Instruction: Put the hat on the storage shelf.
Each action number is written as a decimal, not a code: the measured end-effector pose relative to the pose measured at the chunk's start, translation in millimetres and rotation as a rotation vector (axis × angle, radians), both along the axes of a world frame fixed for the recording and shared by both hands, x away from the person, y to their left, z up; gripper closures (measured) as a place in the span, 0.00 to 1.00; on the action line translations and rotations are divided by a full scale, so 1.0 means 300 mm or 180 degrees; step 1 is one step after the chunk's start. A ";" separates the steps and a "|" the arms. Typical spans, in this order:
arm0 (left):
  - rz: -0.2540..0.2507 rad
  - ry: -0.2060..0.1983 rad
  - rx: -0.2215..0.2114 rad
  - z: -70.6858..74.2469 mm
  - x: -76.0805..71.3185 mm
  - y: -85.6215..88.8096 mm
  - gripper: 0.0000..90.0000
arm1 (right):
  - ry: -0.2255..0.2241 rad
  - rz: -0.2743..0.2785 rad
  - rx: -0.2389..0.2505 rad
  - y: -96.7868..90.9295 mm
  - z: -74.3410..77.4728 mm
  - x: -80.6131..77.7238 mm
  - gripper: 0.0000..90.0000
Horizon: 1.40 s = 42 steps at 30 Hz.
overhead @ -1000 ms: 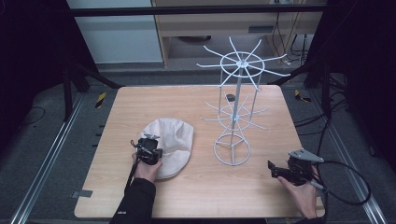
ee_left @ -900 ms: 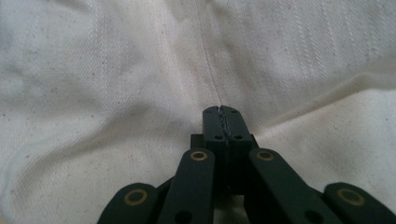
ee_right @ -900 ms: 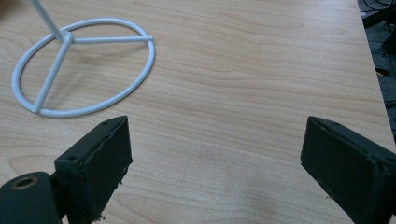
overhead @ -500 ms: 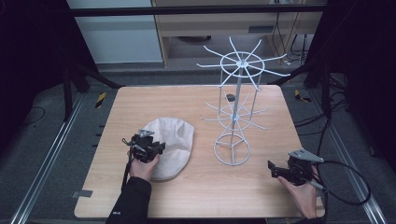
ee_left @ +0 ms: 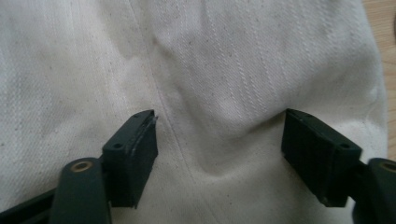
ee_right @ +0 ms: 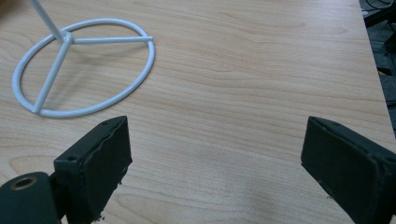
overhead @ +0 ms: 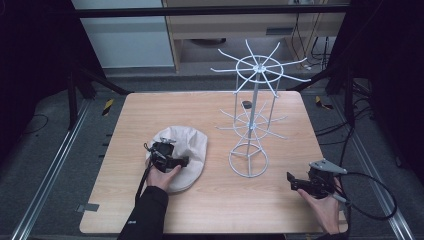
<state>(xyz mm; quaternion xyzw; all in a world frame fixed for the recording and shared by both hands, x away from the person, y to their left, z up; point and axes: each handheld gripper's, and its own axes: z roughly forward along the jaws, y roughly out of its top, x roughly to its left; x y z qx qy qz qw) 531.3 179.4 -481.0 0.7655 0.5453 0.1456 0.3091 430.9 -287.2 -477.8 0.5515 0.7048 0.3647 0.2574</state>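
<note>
The cap (overhead: 187,150) lies left of centre in the high view, on the table (overhead: 200,110). The left gripper (overhead: 167,156) presses down on it, jaws wide, a fabric fold bulging between them. At lower right the right gripper (overhead: 295,181) hovers wide open and empty, near the white rack (overhead: 252,120).

Lab, black frame rig (overhead: 210,10), floor cables (overhead: 370,200)

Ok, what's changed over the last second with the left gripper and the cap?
The left gripper has shifted slightly forward and left over the white cap, its open jaws now pressing into the fabric on either side of a fold; nothing is gripped yet. The cap, the white wire rack and the open right gripper stayed put.
</note>
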 end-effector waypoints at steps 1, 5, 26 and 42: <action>0.0002 -0.0008 -0.0007 -0.009 -0.002 0.001 0.38 | 0.0001 0.0001 0.0000 0.000 0.000 0.000 0.10; 0.0074 -0.0064 0.0117 -0.020 -0.007 -0.006 0.56 | -0.0002 0.0004 0.0003 0.000 0.000 0.000 0.10; 0.0154 -0.0125 0.0032 0.012 -0.015 0.031 0.99 | -0.0010 -0.0002 0.0056 -0.001 0.004 -0.001 0.10; -0.0116 -0.0580 -0.0270 0.196 -0.095 0.084 0.99 | -0.0014 0.0013 0.0032 -0.001 0.003 0.000 0.10</action>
